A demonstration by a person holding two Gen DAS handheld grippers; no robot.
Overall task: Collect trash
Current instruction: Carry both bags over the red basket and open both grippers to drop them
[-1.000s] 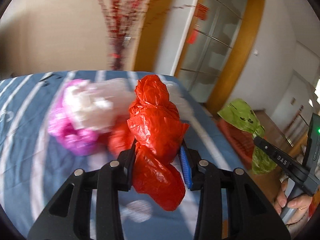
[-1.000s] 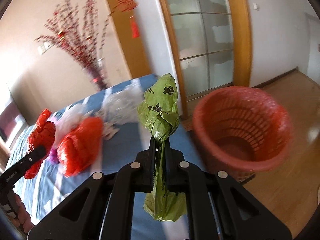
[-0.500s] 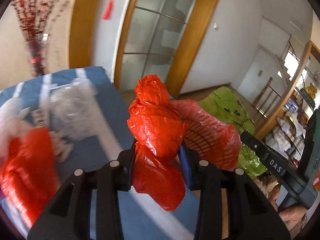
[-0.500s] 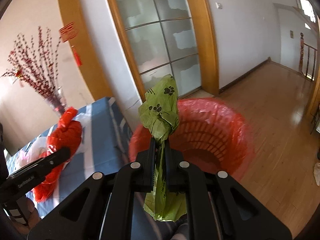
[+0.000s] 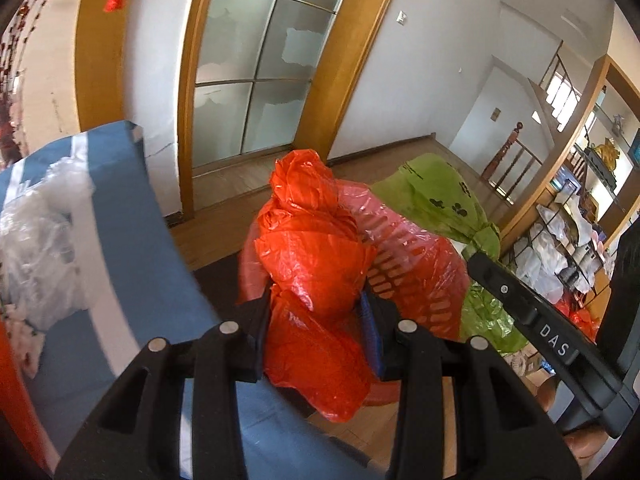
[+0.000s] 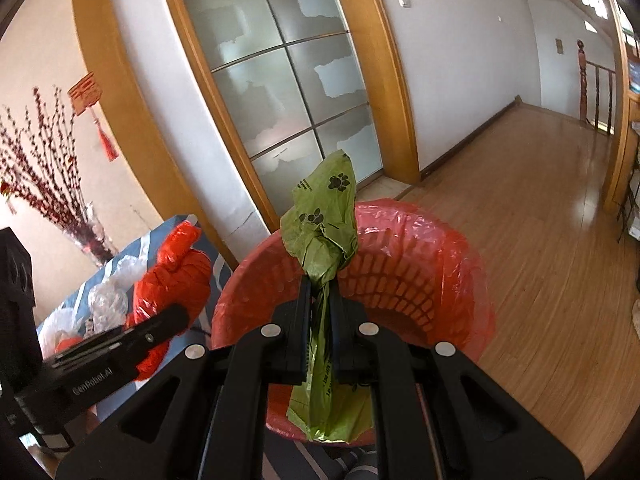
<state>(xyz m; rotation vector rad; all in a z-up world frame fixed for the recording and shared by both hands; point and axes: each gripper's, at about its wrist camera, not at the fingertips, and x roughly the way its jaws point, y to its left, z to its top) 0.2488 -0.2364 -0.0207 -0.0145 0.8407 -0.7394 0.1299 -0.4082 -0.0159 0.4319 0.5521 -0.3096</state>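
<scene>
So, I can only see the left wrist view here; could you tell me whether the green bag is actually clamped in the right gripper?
Observer: Yes. In the right wrist view the right gripper is shut on the green bag, pinching its twisted neck.
Operator: Thank you. Is there anything inside the red basket?
Observer: The part of the red basket interior that shows looks empty; the bag hides the rest.
Operator: And what can you see of my left gripper from that side?
Observer: The left gripper shows left of the basket, with the red bag bulging above it, in front of the blue table.
</scene>
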